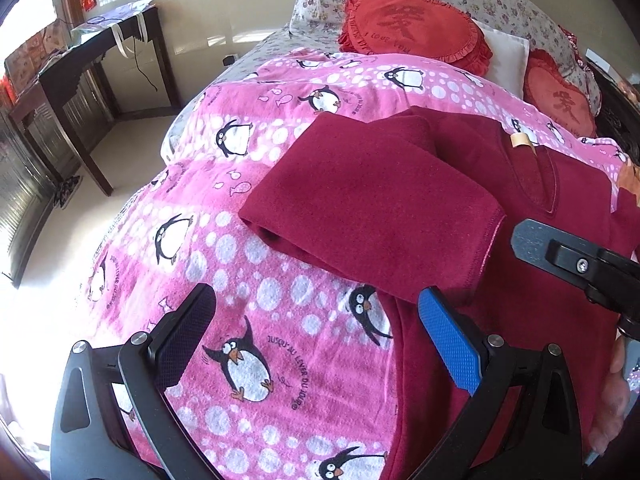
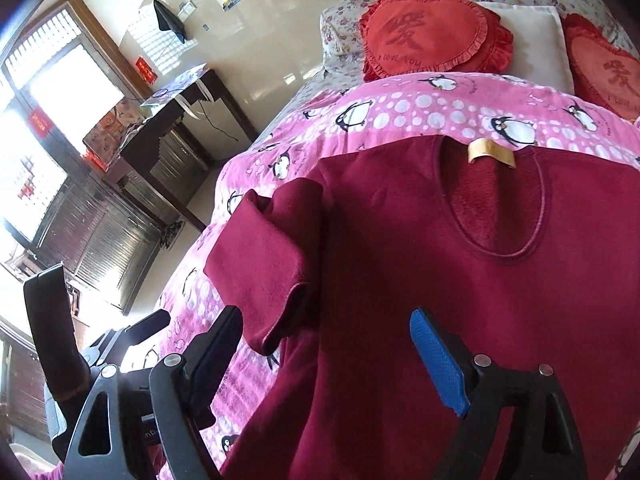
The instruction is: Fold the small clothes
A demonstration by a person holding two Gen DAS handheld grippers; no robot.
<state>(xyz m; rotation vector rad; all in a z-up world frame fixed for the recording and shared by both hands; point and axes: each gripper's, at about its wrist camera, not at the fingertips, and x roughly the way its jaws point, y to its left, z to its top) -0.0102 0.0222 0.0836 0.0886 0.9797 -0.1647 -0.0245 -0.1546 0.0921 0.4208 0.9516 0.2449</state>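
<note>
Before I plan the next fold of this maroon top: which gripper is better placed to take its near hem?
Probably the right gripper: its open jaws already straddle the maroon top near the folded sleeve. The left gripper hangs mostly over the penguin blanket, only one pad reaching the cloth.

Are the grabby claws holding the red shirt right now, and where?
No, nothing is held. The left gripper and right gripper both hang open above the dark red top, and their pads pinch no cloth.

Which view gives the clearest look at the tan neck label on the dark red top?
The right wrist view: the neck label sits near frame centre, above the whole round neckline of the dark red top. In the left wrist view the label is small, off to the right, and the neckline is seen edge-on.
</note>
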